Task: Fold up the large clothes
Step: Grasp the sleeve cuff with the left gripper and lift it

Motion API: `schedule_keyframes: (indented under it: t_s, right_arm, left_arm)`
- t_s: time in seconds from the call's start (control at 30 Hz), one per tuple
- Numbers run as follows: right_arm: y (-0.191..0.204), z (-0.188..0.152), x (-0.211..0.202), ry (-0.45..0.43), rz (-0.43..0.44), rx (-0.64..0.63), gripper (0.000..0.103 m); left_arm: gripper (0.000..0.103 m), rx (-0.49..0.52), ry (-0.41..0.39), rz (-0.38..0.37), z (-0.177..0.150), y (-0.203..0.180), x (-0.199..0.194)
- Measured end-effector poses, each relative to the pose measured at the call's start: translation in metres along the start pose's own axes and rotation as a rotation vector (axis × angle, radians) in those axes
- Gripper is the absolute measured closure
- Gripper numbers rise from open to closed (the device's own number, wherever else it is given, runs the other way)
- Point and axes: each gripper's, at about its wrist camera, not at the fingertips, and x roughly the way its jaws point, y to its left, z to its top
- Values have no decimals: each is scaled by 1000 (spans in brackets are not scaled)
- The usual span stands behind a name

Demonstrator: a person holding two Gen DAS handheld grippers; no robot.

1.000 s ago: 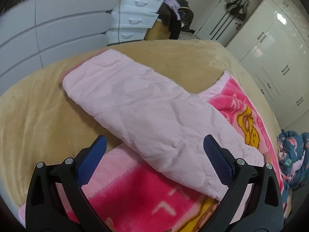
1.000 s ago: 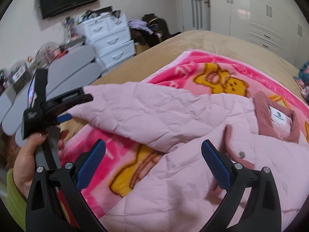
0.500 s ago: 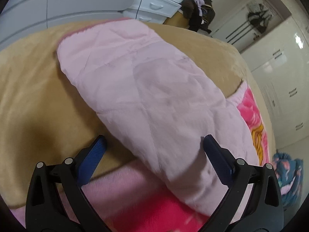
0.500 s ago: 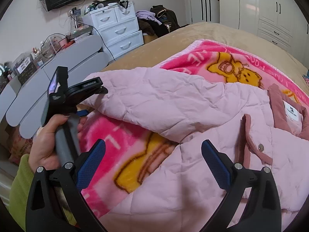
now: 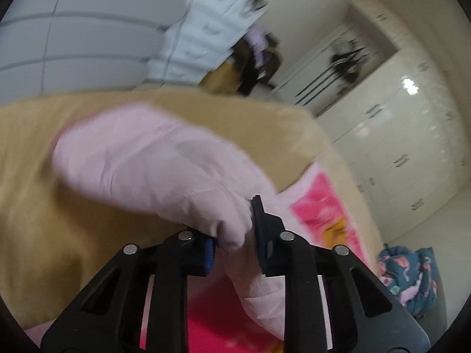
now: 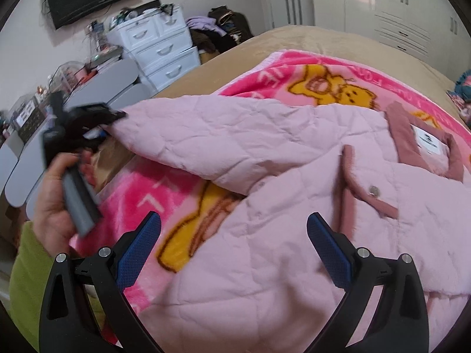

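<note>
Right gripper (image 6: 234,247) poised above jacket (image 6: 279,235), fingers wide apart, nothing held. Left gripper (image 5: 234,241) clamped on sleeve (image 5: 153,164), near the cuff; sleeve stretched outward over blanket (image 6: 182,188) and bed (image 5: 35,206). Judged early stage: jacket spread flat, collar (image 6: 424,144) open, neither sleeve folded in, body folds all outstanding.

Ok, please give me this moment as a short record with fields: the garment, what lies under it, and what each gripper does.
garment: pink quilted jacket, spread out, one sleeve stretched sideways
under it: pink cartoon blanket on a tan bed cover
left gripper: shut on the sleeve
right gripper: open, above the jacket body, holds nothing
collar: darker pink, white label inside
</note>
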Motion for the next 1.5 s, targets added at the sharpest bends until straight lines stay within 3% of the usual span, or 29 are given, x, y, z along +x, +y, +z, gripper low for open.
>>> schedule_keyframes:
  t_s: [0.23, 0.37, 0.6, 0.77, 1.17, 1.37, 1.5]
  right_arm:
    - [-35, -9, -34, -49, -39, 114, 4]
    - [-54, -15, -59, -84, -140, 130, 4]
    - [-83, -34, -97, -141, -238, 170, 4]
    - [-106, -45, -115, -156, -235, 231, 4]
    - [-168, -83, -160, -201, -277, 408, 4]
    - [-205, -107, -190, -228, -307, 524, 4]
    - [-227, -124, -210, -250, -344, 592, 4]
  left_arm:
    - [92, 113, -91, -150, 0, -72, -48]
    - [92, 200, -123, -208, -9, -110, -66]
    - [92, 362, -125, -355, -46, -177, -93]
    - [92, 509, -114, -399, -81, -217, -103]
    - [92, 724, -21, -510, -159, -263, -89]
    - [92, 840, 122, -591, -205, -277, -67]
    - [89, 1035, 210, -592, -266, -293, -59]
